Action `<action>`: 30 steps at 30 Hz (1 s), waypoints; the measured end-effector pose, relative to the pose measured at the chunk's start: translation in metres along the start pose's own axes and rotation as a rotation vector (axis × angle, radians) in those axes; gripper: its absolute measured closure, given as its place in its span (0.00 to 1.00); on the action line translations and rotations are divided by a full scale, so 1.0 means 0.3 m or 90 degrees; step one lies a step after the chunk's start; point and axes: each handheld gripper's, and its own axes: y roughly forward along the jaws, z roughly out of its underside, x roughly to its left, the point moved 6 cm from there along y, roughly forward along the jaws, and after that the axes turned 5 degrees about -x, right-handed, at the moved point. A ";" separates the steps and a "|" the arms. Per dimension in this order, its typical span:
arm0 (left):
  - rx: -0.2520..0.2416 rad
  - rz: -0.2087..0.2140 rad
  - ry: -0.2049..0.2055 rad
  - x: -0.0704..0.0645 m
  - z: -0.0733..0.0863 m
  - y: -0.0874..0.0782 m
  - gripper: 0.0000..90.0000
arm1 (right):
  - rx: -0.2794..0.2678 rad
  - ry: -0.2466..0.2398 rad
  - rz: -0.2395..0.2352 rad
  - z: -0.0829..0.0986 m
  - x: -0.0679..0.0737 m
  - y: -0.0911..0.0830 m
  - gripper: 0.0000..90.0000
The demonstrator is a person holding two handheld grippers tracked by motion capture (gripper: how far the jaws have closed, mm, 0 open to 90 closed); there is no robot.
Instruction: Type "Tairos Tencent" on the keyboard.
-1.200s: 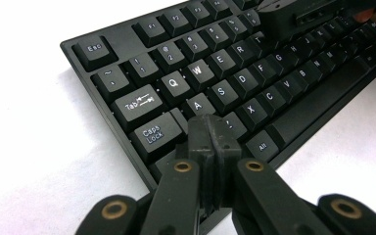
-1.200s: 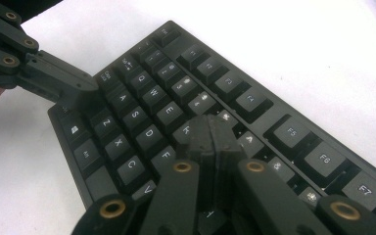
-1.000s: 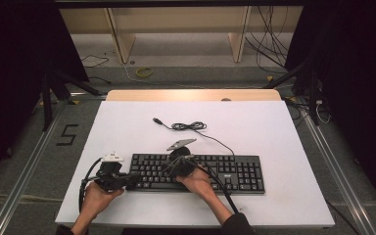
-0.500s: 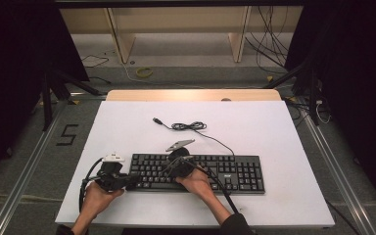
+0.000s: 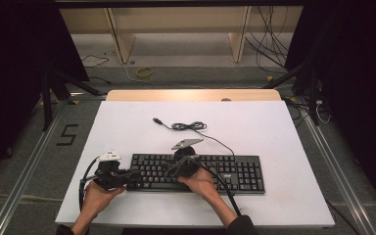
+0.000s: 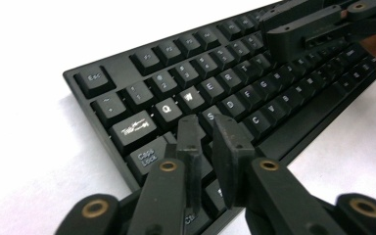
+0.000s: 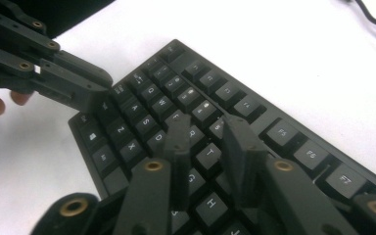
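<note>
- Person's forearms enter from the near edge of the white worktop (image 5: 254, 132); each hand holds one tool.
- Left tool (image 5: 133, 175): at the keyboard's left end, over the Caps Lock/A/S area. Jaws a narrow gap apart, clamped on nothing; tips low over the keys, contact cannot be told.
- Right tool (image 5: 169, 169): over the left-centre letter keys (R/T/G area). Jaws slightly apart, holding nothing.
- Both tools sit close together, tips pointing toward each other.
- Black keyboard (image 5: 235, 171): lies flat on the near half of the worktop, long axis left–right, parallel to the near edge; Esc corner far-left, number pad at the right end.
- Keyboard cable (image 5: 188, 126): runs from the far edge of the keyboard, partly bundled, ending in a plug toward far-left.
</note>
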 end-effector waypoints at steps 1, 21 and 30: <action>-0.002 -0.001 0.002 0.000 -0.002 0.000 0.86 | -0.004 0.002 -0.002 -0.002 -0.002 -0.007 0.78; -0.040 0.008 -0.022 -0.018 -0.051 0.021 0.42 | -0.034 0.022 -0.019 0.022 -0.016 -0.126 0.47; -0.036 0.010 -0.015 -0.023 -0.076 0.050 0.42 | -0.039 0.017 -0.022 0.049 -0.012 -0.167 0.42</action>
